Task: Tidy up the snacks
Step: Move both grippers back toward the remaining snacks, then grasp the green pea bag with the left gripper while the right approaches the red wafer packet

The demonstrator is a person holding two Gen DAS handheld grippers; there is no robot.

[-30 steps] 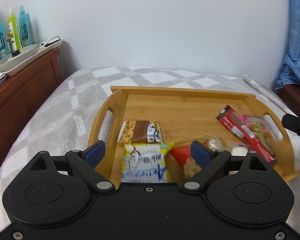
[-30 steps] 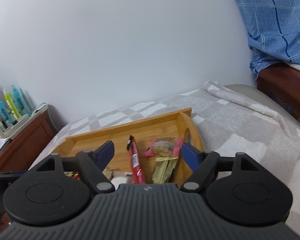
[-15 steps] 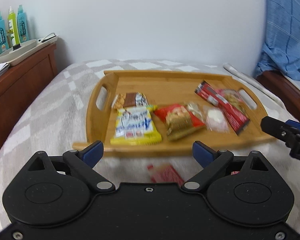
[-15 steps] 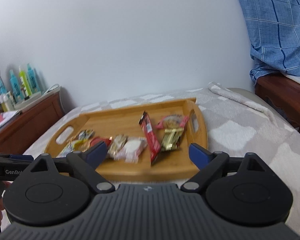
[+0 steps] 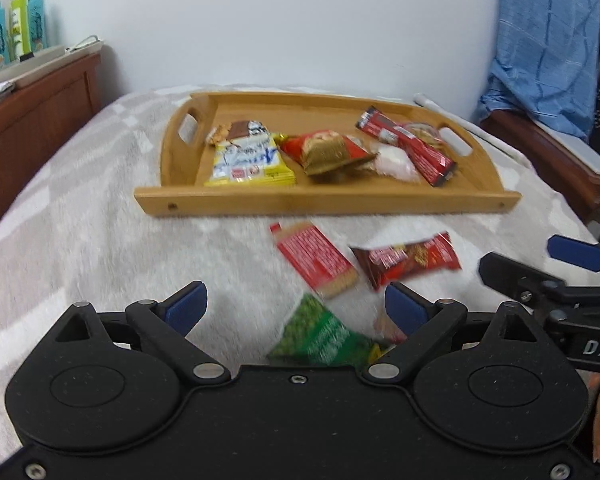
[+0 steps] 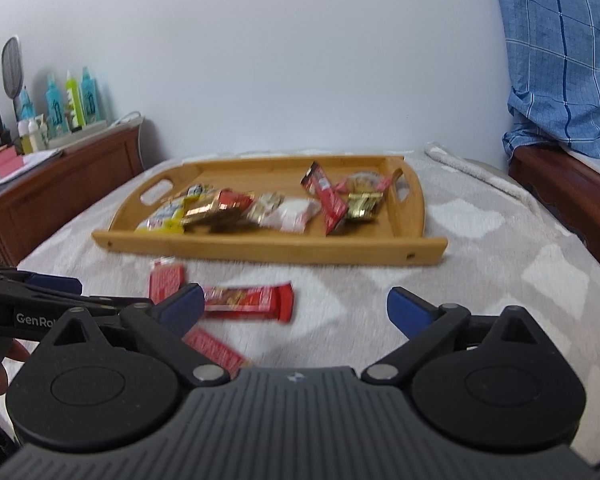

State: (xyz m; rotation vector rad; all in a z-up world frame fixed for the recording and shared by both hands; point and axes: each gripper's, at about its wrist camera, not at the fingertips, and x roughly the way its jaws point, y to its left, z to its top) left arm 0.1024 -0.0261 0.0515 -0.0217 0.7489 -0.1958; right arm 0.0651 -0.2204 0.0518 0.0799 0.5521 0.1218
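Note:
A wooden tray (image 5: 324,202) (image 6: 260,246) lies on the grey checked blanket and holds several snacks, among them a yellow packet (image 5: 248,160), a red-gold packet (image 5: 328,150) and a long red stick pack (image 5: 408,148). Loose on the blanket in front of it are a red cracker packet (image 5: 316,258), a red chocolate bar (image 5: 408,258) (image 6: 248,300) and a green packet (image 5: 320,336). My left gripper (image 5: 296,306) hangs open above the green packet. My right gripper (image 6: 296,303) is opening, its pads pressing on nothing; the red bar lies on the blanket near its left finger.
A wooden nightstand (image 5: 40,100) with coloured bottles (image 5: 16,36) stands at the left. Blue checked cloth (image 6: 560,60) hangs over wooden furniture (image 6: 560,184) at the right. A rolled white towel (image 6: 472,176) lies beside the tray's right end.
Both grippers have drawn back from over the tray toward the near side of the bed. The loose snacks on the blanket have come into view. The right jaws have spread slightly wider.

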